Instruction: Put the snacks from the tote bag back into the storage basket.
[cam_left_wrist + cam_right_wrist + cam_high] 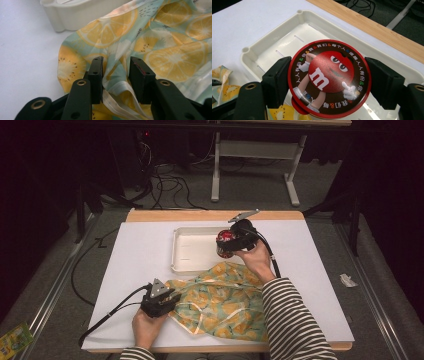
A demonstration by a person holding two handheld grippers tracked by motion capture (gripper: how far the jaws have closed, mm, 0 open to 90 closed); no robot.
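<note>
Striped sleeve (pixel 292 320) foremost; white-topped table (pixel 135 255), grey carpet (pixel 50 285), dark room.

- Right hand-held gripper (pixel 226 243) holds a round red tin (pixel 224 243) over the white tray (pixel 182 251).
- Left hand-held gripper (pixel 172 300) sits at the fruit-print cloth's (pixel 225 305) edge on the white tabletop (pixel 140 250).

The work surface is a white-topped table (pixel 140 265) with a light wooden edge (pixel 210 215) along its far side, standing on grey carpet (pixel 330 245) in a dim room whose far end falls into black. Beyond it stands the white metal frame of another table (pixel 260 155), with black cables (pixel 170 185) looped on the floor beside it. A yellow-green packet (pixel 12 340) lies at the left on the floor, a scrap of white paper (pixel 347 280) at the right.
</note>
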